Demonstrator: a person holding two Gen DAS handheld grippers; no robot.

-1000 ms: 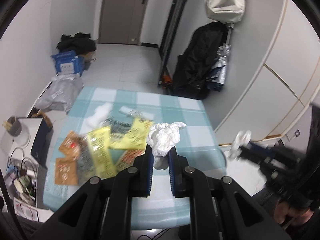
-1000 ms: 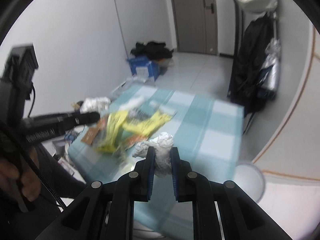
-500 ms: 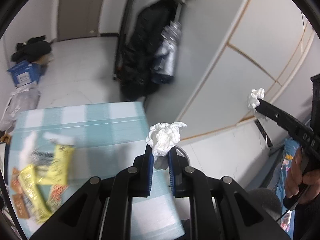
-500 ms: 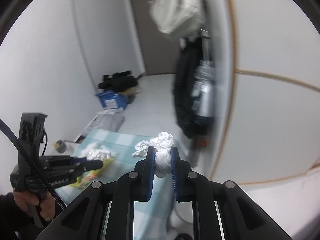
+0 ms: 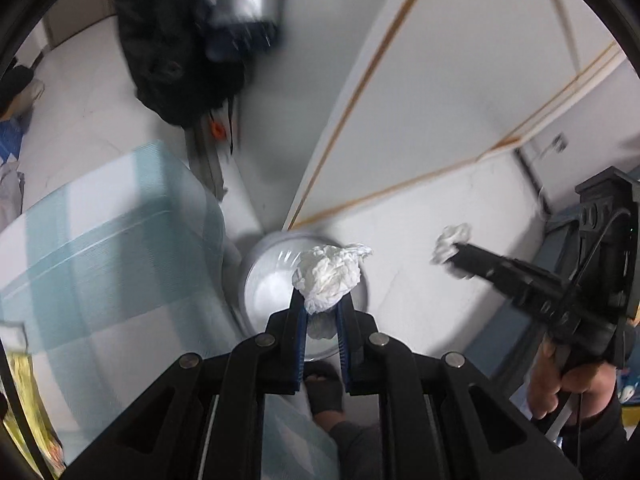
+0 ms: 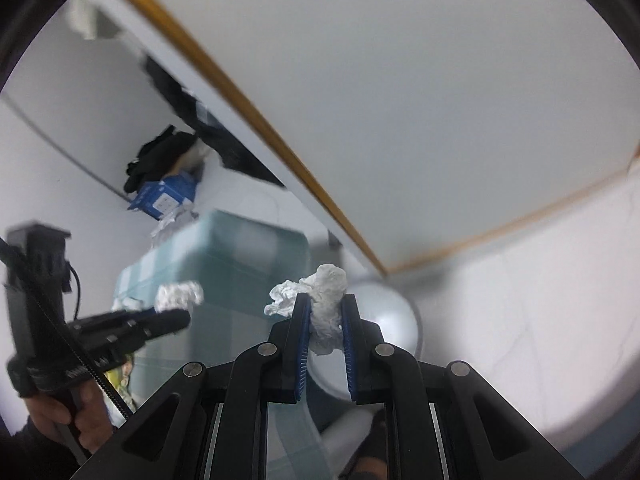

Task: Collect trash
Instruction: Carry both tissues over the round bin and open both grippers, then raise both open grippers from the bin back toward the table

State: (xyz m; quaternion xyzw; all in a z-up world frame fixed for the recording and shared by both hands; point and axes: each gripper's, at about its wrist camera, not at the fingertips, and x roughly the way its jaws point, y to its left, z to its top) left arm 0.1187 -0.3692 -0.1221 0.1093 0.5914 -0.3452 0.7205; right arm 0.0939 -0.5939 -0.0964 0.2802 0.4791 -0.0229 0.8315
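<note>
My left gripper (image 5: 321, 304) is shut on a crumpled white tissue (image 5: 328, 274) and hangs over the open round white bin (image 5: 264, 280) on the floor beside the table. My right gripper (image 6: 325, 312) is shut on a second crumpled white tissue (image 6: 326, 300), with the same bin (image 6: 390, 320) just beyond its fingertips to the right. In the left wrist view the right gripper (image 5: 452, 250) reaches in from the right with its tissue (image 5: 452, 240), off to the bin's right. The left gripper (image 6: 180, 312) shows at the left of the right wrist view.
The table with a teal checked cloth (image 5: 100, 240) stands left of the bin, yellow wrappers (image 5: 24, 392) at its near left edge. A black bag (image 5: 180, 52) hangs on a rack behind. White cabinet doors with gold trim (image 5: 420, 100) rise behind the bin. A blue box (image 6: 164, 196) sits far back.
Both grippers swung right from over the table to the bin on the floor and tilted downward, each still clamped on its tissue. The wrappers slid out to the left edge of view.
</note>
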